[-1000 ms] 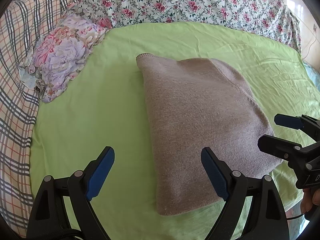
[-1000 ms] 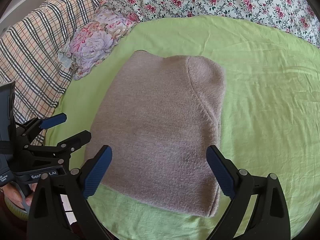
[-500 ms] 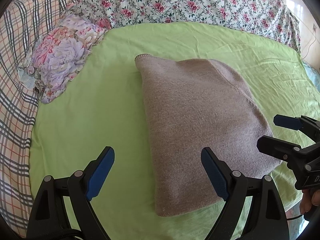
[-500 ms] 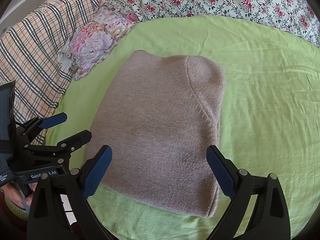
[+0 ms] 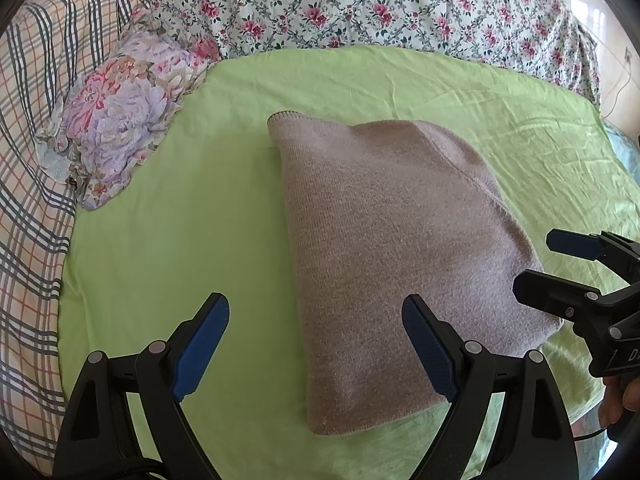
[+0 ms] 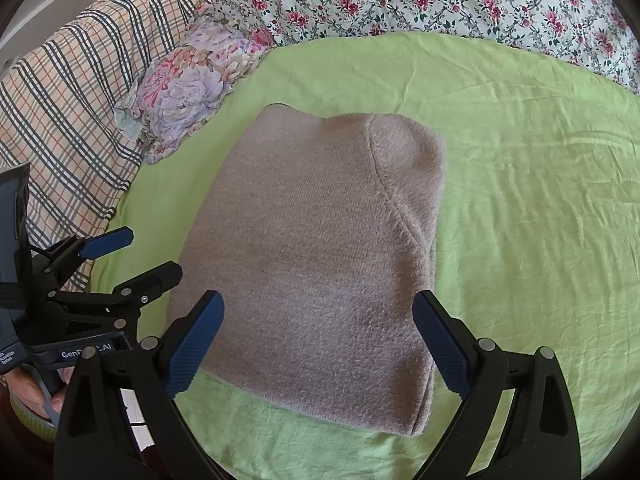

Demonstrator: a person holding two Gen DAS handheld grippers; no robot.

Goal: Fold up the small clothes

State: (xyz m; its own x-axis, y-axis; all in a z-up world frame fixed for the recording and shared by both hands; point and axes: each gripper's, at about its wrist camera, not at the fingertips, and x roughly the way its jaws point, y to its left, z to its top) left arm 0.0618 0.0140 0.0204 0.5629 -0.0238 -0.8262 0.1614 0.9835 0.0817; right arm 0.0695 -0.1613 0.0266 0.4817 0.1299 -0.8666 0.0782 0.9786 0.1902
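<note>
Folded garment (image 5: 392,248), a taupe knit, lies flat as a thick rectangle on the green sheet (image 5: 200,216), near its front edge, with 1 seam curving down its right part. No container is in view; the bed alone bears things. The left gripper (image 5: 316,344) hovers over the garment's near left edge, its 2 blue pads spread wide, pinching nothing. The right gripper (image 6: 318,344) hangs above the garment's near end, jaws likewise spread and empty. A floral pillow (image 6: 188,88) sits at the sheet's far left corner, against a plaid blanket (image 6: 68,92) and a rose-print quilt (image 5: 360,4).
</note>
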